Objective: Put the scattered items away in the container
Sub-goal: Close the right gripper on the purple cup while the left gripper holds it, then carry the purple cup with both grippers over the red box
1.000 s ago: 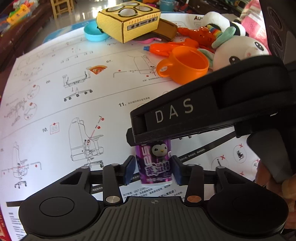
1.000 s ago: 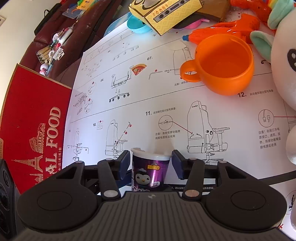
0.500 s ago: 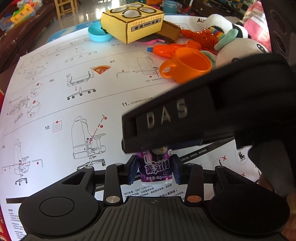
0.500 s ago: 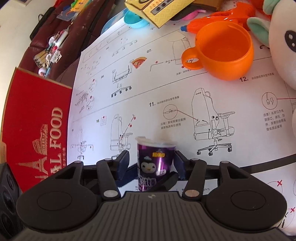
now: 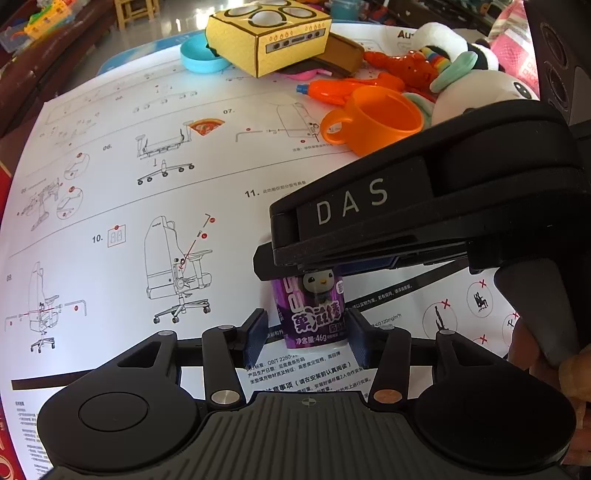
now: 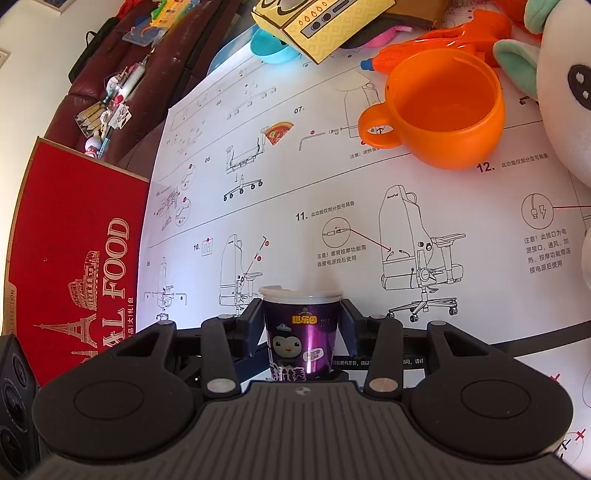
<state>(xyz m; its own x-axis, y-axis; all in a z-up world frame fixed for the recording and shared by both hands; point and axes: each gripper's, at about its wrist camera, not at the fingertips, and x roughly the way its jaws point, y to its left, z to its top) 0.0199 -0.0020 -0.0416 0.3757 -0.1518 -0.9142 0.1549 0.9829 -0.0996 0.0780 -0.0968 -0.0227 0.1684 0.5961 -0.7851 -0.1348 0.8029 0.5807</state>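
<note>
- My right gripper (image 6: 301, 325) clamps the upright purple snack cup (image 6: 300, 332) over the instruction sheet (image 6: 332, 184).
- My left gripper (image 5: 306, 332) flanks its base, jaws apart, apparently not touching.

A lived-in home, probably a family living room, is indicated. A dark red leather sofa (image 6: 122, 92) is seen along the wall, its seat strewn with small packaged toys and trinkets. A small wooden child's chair (image 5: 136, 13) is noted on a glossy tiled floor. The table is covered by a large white printed chair-assembly instruction sheet (image 5: 155, 155). Children's playthings are heaped at the far end: a yellow cardboard toy stove (image 5: 266, 33), a white plush animal with mint-green ears (image 6: 561, 77), an orange plastic cup (image 6: 443, 110), a turquoise plastic bowl (image 5: 201, 55). A red "FOOD" gift box (image 6: 77, 258) is propped at the table's left edge.
</note>
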